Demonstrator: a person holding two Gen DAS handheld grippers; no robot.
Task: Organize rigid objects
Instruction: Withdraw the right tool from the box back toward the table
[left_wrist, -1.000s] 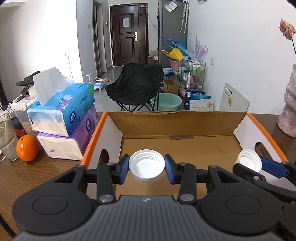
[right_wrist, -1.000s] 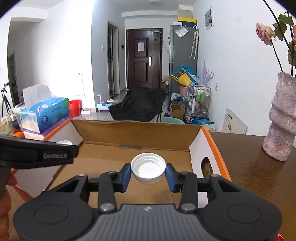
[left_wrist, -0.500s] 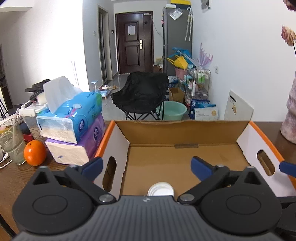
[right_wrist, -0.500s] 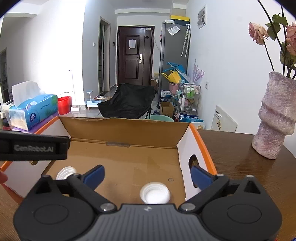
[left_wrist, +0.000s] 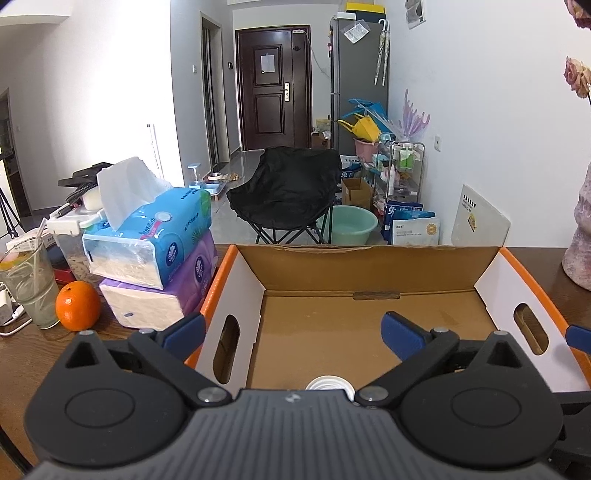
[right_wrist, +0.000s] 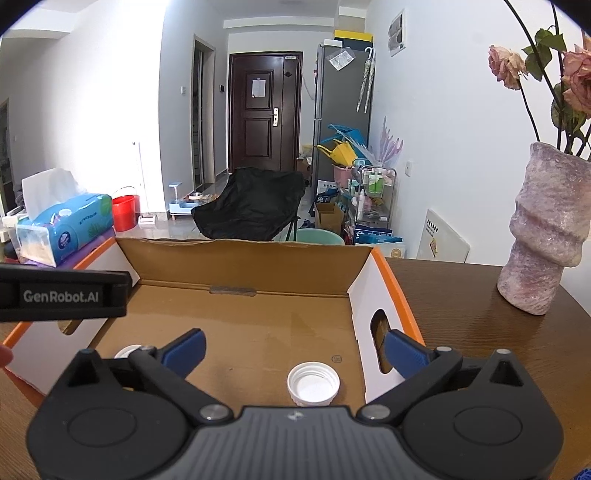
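An open cardboard box (left_wrist: 369, 266) with orange rims sits on the brown table; it also shows in the right wrist view (right_wrist: 243, 266). Two white bottle caps lie on its floor. One cap (left_wrist: 330, 383) peeks out just under my left gripper (left_wrist: 293, 330), whose blue-padded jaws are wide open and empty. In the right wrist view a cap (right_wrist: 313, 383) lies open side up below my open, empty right gripper (right_wrist: 293, 352), and the other cap (right_wrist: 127, 350) lies partly hidden behind the left finger.
Stacked tissue packs (left_wrist: 155, 254), an orange (left_wrist: 77, 311) and a glass with a straw (left_wrist: 31, 284) stand left of the box. A pink textured vase (right_wrist: 546, 236) with roses stands on the table at the right. The left gripper's body (right_wrist: 62, 295) reaches in from the left.
Both grippers opened and let go of their white caps, which now lie on the box floor. Both grippers then pulled back and up a little.
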